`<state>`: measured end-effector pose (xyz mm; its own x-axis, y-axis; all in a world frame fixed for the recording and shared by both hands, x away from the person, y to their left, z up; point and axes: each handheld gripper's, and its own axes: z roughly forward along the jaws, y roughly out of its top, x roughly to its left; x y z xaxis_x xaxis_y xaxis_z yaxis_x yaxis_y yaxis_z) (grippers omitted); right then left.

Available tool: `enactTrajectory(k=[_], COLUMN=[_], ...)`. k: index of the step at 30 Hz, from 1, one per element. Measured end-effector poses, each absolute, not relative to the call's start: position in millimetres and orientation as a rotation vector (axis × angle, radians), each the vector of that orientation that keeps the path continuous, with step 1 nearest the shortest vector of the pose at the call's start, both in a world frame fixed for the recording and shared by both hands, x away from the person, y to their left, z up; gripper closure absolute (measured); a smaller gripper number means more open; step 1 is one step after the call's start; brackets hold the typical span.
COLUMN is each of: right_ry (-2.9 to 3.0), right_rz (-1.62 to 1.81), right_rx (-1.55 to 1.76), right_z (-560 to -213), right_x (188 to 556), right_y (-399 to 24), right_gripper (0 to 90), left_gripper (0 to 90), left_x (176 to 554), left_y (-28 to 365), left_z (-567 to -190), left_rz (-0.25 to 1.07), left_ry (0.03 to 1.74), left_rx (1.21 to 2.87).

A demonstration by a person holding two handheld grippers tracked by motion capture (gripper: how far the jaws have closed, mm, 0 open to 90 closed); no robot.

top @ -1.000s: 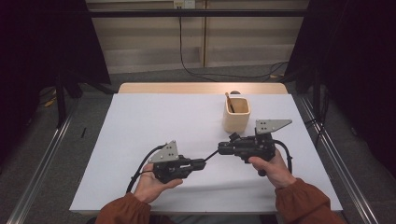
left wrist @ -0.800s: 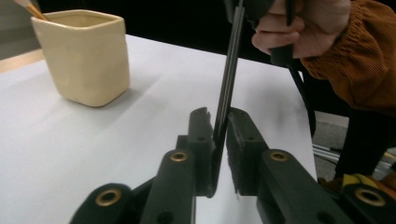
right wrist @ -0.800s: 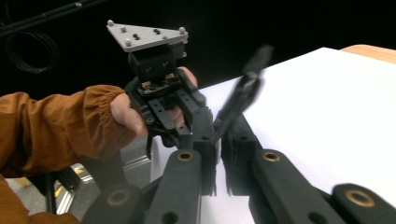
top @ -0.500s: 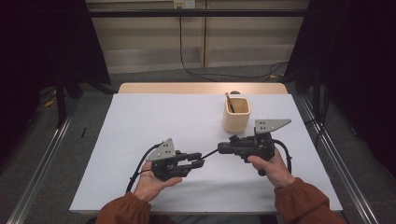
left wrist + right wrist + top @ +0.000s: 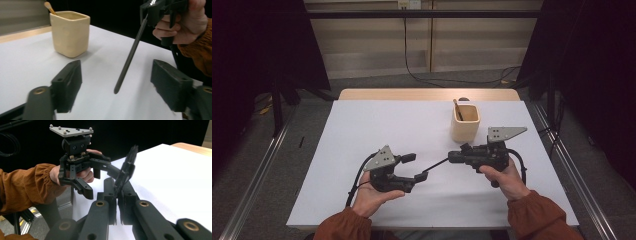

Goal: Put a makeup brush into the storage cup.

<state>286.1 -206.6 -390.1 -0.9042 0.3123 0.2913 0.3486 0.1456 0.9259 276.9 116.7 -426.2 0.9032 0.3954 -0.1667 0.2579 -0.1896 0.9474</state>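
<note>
protruding from shut right tongs (image 5: 451,159), slim matte black rod (image 5: 435,164)

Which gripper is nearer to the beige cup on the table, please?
The right gripper: it sits just in front of the beige cup, shut on a thin black rod. The left gripper, jaws just opened, is farther off, down to the cup's left.
</note>
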Motion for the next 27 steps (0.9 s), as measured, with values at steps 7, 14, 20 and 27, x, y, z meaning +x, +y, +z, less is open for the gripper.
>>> enactTrajectory(k=[7, 14, 20, 27], right_ry=[-2.359, -2.379, -2.392, -2.411], right_rz=[-1.918, -1.903, -1.886, -1.882], right_rx=[-0.691, -0.706, -0.717, -0.760], right_z=[-389, -389, -388, -387], right_x=[286, 286, 286, 284], right_y=[-209, -211, -215, -226], right_gripper=[85.4, 85.4, 85.4, 85.4], left_gripper=[4.9, 2.3, 2.2, 2.3], left_x=[278, 277, 275, 267], left_y=[122, 134, 142, 150], left_z=[-422, -416, -416, -415], left_rz=[0.135, 0.132, 0.170, 0.204], left_ry=[0.548, 0.543, 0.555, 0.565], left_rx=[1.774, 1.752, 1.762, 1.776])
